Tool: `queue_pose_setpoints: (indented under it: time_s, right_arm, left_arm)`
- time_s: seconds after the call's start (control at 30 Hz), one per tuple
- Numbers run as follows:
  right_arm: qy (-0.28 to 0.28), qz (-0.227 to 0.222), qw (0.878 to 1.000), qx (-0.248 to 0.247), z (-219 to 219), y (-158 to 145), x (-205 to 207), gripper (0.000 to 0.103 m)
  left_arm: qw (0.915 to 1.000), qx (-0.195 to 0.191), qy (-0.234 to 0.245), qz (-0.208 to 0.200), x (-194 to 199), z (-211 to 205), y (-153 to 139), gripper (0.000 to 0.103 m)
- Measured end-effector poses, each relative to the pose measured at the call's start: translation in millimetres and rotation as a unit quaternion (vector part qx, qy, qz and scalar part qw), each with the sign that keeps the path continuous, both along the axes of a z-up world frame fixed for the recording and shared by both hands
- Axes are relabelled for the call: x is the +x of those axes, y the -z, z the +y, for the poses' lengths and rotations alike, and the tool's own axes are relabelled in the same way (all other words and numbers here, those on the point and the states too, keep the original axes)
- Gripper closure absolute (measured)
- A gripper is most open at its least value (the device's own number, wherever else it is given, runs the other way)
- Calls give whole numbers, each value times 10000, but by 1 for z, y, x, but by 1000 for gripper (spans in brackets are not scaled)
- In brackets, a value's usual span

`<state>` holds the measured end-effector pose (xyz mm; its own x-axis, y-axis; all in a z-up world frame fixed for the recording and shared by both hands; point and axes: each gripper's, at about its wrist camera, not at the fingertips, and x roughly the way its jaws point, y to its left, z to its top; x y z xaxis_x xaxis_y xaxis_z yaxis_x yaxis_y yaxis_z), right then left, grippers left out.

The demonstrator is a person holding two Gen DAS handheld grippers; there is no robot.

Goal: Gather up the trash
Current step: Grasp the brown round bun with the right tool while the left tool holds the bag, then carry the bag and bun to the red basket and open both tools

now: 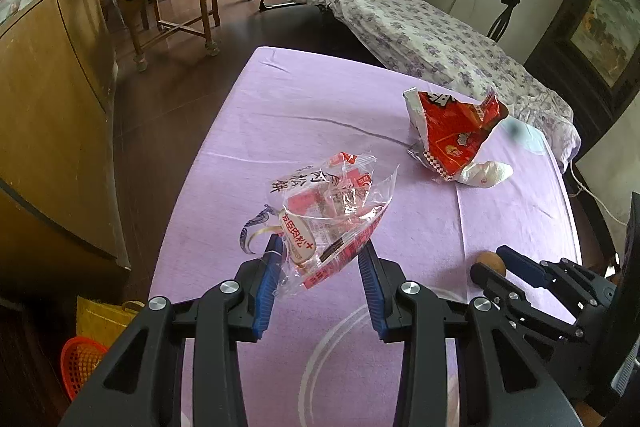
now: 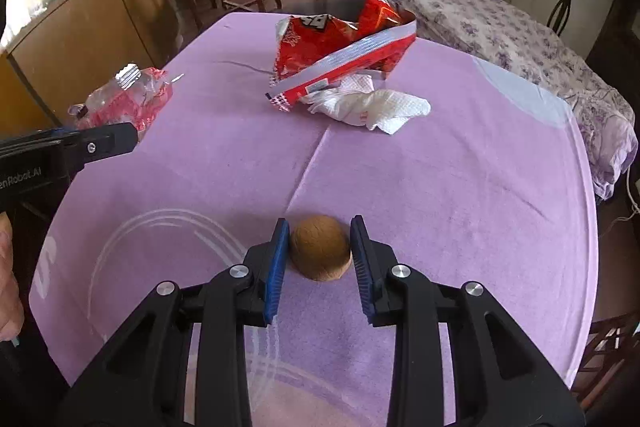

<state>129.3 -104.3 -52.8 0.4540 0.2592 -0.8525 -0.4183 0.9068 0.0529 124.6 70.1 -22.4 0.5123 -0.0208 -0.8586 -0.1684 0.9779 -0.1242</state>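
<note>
While crumpled, clear red-printed wrapper (image 1: pixel 320 215)

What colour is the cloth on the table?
Light purple tablecloth, with faint white curved lines; clearest in the right wrist view.

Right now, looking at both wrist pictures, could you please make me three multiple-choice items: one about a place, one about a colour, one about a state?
1. Where does the white tissue lie?
A) against the red snack bag
B) on the floor
C) on the bed

2. Which colour is the table cloth?
A) green
B) purple
C) white

3. How is the brown round thing?
A) under the tissue
B) lying free
C) between the right fingers

Answers:
1 A, the tissue touches the bag's lower edge.
2 B, purple shows in both views.
3 C, both fingers press its sides.
</note>
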Motion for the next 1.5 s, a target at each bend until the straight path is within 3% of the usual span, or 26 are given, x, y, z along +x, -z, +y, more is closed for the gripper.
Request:
queue_pose_setpoints:
  time_s: [0.67, 0.77, 0.8, 0.9, 1.27, 1.5]
  right_arm:
    - [-128, 125, 9998, -110, -5, 3, 2, 63]
    - [-125, 108, 9998, -139, -4, 3, 2, 65]
    - [-148, 105, 9997, -134, -3, 4, 1, 71]
    - [-182, 87, 9996, -172, 0, 3, 1, 71]
    - [28, -158, 9987, 482, -4, -37, -4, 71]
    - [-48, -306, 9961, 831, 2, -58, -32, 71]
  left_arm:
    - [10000, 17, 16, 11, 0, -1, 0, 65]
    - [10000, 3, 22, 9, 0, -2, 0, 65]
    - [10000, 8, 26, 12, 0, -1, 0, 65]
    - [10000, 4, 19, 8, 0, -1, 0, 65]
    - [9995, -245, -3, -175, -4, 3, -16, 65]
    - [9969, -411, -239, -633, -42, 25, -49, 65]
